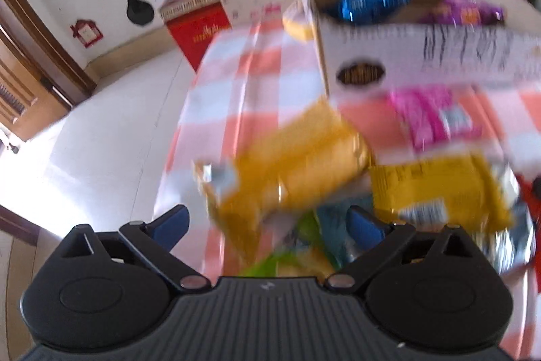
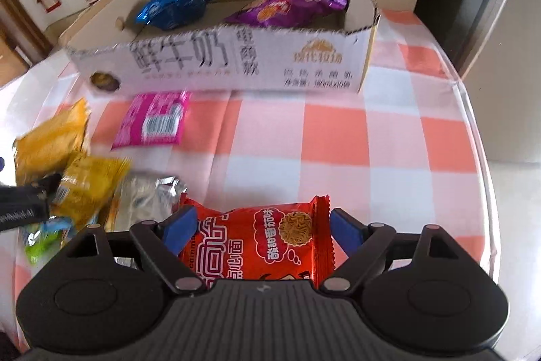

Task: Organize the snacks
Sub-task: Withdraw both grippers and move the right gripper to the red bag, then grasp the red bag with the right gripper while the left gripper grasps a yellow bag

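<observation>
My right tongs stood open astride the red noodle packet, which lay flat on the checked surface near its front edge, the pads just beside its crimped ends but not yet pressing. To do it well I judged I should close evenly on the packet's middle, lift clear, and carry it over the near wall of the cardboard box, where the blue packet and purple packet already lay. My left tongs hung wide open over the yellow packet, seemingly empty, though that view was blurred.
</observation>
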The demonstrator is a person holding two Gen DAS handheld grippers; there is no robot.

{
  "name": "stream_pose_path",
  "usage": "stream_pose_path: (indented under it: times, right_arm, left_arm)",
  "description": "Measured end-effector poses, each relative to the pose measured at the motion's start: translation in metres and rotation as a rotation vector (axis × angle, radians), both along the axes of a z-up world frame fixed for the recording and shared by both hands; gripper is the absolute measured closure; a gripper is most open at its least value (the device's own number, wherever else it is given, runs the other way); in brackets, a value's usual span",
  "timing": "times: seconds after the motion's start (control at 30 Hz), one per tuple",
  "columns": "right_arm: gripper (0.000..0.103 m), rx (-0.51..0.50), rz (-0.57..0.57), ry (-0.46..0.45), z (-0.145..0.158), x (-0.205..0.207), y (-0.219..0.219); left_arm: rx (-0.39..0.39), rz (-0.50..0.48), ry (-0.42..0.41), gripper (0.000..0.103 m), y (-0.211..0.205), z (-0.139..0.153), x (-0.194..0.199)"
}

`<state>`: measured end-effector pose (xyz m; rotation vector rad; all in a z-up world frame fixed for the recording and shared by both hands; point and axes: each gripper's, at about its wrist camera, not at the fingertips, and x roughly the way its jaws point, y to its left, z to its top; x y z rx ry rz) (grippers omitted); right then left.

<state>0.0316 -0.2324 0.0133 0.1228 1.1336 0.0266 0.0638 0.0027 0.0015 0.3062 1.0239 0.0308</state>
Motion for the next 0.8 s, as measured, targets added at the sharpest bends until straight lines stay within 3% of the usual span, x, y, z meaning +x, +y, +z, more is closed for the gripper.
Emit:
stream_pose_path:
  times: [0.2, 0.33, 0.43, 0.53, 0.8]
  right_arm:
    - [0.013, 0.068, 0.019, 0.01, 0.012, -0.023, -0.007]
    - [0.01, 0.099, -0.018, -0.013, 0.026, -0.036, -0.019]
    - [0.007, 0.121, -0.034, -0.01, 0.029, -0.041, -0.025]
    - [0.006, 0.1, -0.007, 0.021, 0.023, -0.039, -0.019]
    - [0.003, 0.023, 0.104, 0.074, 0.014, -0.032, 0.001]
  left_arm:
    - [-0.044, -0.086, -0.012, 0.006, 0.008, 0.01, -0.03]
    - [-0.119, -0.241, -0.058, 0.006, 0.003, 0.025, -0.044]
    - [-0.06, -0.411, -0.117, 0.006, -0.012, 0.03, -0.051]
    - [-0.02, -0.559, -0.114, 0.006, -0.028, 0.027, -0.051]
    - [-0.023, -0.729, -0.083, 0.008, -0.045, 0.014, -0.029]
